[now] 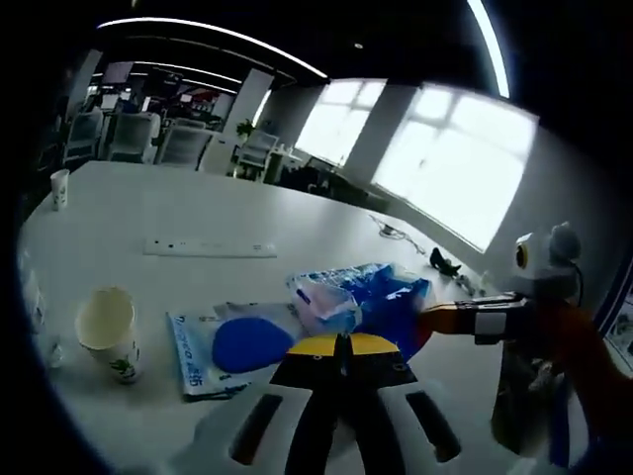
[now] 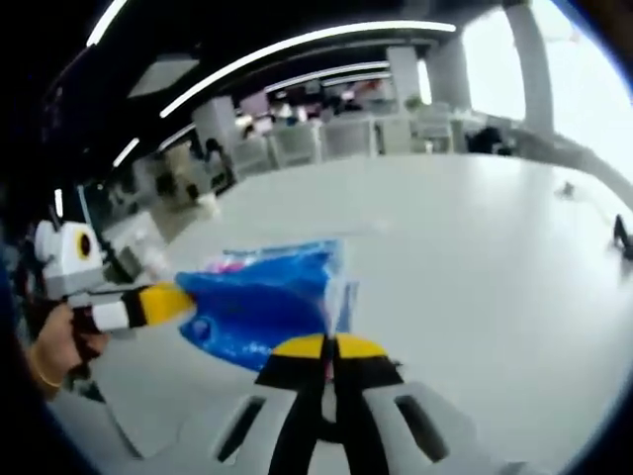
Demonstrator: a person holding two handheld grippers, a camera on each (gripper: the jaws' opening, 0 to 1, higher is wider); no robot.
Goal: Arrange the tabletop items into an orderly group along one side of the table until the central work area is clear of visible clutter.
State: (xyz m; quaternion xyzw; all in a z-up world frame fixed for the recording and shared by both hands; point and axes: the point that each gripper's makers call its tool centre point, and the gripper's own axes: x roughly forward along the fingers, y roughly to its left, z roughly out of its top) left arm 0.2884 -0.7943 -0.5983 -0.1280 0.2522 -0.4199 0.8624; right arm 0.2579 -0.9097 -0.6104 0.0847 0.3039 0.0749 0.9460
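Both your grippers, left [image 1: 341,344] and right [image 2: 331,346], are pressed together, pinching the blue plastic bag [image 2: 267,302]; next, carry it toward the paper cup [image 1: 109,332].

Legible text: none. Flat white packet [image 1: 203,356] near the paper cup [image 1: 107,331] on the table [image 1: 198,213]: blue lettering along its left edge (too blurred to read). Paper cup: small green mark, unreadable. Blue bag [image 2: 262,297]: pale print, illegible.
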